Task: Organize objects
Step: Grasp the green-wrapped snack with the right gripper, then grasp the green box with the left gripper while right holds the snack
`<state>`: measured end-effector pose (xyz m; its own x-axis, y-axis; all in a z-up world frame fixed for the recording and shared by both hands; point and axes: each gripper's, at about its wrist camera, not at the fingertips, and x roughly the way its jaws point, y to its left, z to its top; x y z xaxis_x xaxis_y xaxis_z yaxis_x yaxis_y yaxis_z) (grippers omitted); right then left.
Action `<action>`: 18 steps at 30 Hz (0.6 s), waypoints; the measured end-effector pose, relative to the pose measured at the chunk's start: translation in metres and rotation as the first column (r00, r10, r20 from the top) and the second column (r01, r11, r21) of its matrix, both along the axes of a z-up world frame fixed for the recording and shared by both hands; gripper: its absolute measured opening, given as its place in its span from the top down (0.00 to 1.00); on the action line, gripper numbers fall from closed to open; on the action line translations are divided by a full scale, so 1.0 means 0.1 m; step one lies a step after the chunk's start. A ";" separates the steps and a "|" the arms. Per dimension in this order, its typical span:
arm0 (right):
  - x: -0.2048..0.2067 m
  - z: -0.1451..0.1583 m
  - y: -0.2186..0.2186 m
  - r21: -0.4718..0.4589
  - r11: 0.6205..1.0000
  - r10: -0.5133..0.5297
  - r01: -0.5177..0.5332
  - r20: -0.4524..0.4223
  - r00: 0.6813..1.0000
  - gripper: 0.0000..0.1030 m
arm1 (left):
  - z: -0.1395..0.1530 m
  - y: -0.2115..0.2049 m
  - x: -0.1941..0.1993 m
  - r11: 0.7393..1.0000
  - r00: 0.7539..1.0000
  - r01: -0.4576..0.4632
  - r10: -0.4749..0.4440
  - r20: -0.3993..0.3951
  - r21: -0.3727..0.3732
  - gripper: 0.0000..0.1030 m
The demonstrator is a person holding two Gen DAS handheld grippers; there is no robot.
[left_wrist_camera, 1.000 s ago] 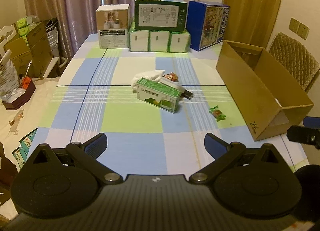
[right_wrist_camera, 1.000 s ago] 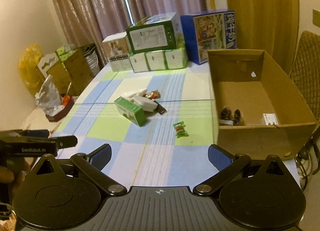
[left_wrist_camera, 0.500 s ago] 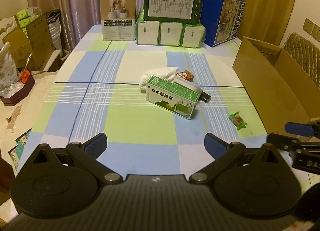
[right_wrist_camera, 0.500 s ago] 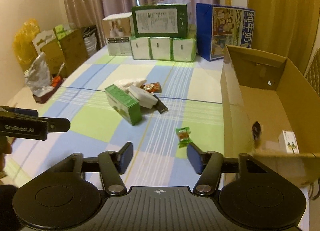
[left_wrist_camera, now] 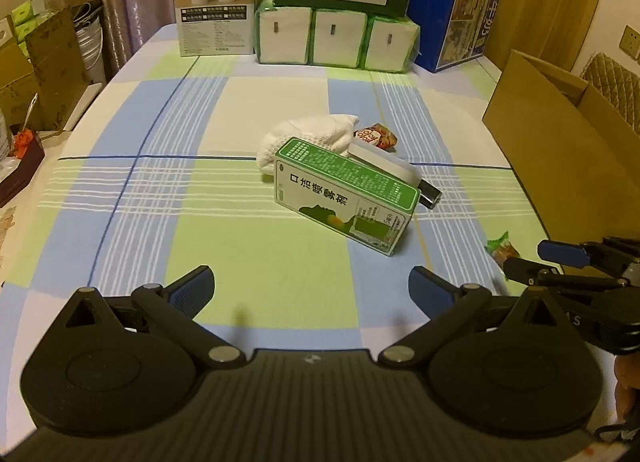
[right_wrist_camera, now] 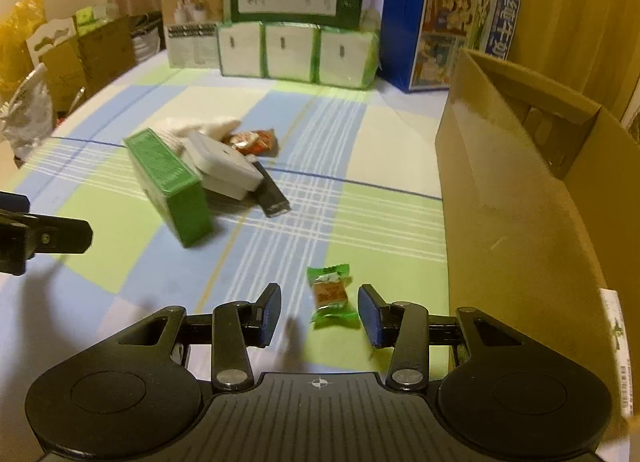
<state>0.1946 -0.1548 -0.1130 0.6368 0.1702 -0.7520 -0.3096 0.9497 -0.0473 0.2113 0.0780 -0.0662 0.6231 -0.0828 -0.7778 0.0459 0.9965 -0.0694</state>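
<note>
Right tool (right_wrist_camera: 319, 316) straddles the green-wrapped snack (right_wrist_camera: 330, 296) on the desk (right_wrist_camera: 384, 230) — fingers apart, seemingly not touching; left tool (left_wrist_camera: 311, 290) hangs wide apart.

My left gripper (left_wrist_camera: 311, 286) hovers with jaws spread wide, empty; my right gripper (right_wrist_camera: 319, 315), at its three o'clock, sits low, jaws half parted.

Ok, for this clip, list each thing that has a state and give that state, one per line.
left gripper: open, empty, above the tablecloth
right gripper: open, fingers either side of the candy
green-wrapped candy: sealed, lying flat, not gripped
green medicine box: closed, lying on its side
cardboard box: open at the top
white cloth: bunched up
</note>
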 end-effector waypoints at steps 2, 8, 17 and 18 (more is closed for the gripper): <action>0.08 -0.05 -0.02 0.006 1.000 -0.003 0.003 -0.018 1.000 0.61 | -0.06 -0.01 0.06 1.000 1.000 0.003 -0.003 -0.009 -0.005 0.01; 0.19 -0.16 -0.01 -0.002 1.000 -0.005 0.005 -0.063 0.998 0.77 | -0.19 -0.05 0.16 1.000 1.000 0.010 -0.011 -0.018 -0.013 0.01; 0.24 -0.08 0.26 0.077 0.993 0.094 -0.092 -0.022 0.995 0.79 | -0.20 0.11 0.18 1.000 1.000 -0.020 0.020 -0.012 -0.001 0.01; 0.26 -0.08 0.31 0.079 0.991 0.107 -0.105 -0.021 0.994 0.79 | -0.19 0.14 0.18 1.000 1.000 -0.023 0.023 -0.011 0.000 0.01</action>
<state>0.2208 -0.1240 -0.1213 0.5933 0.2942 -0.7493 -0.4087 0.9120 0.0344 0.2294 0.0915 -0.0852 0.6159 -0.0690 -0.7848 0.0225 0.9973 -0.0701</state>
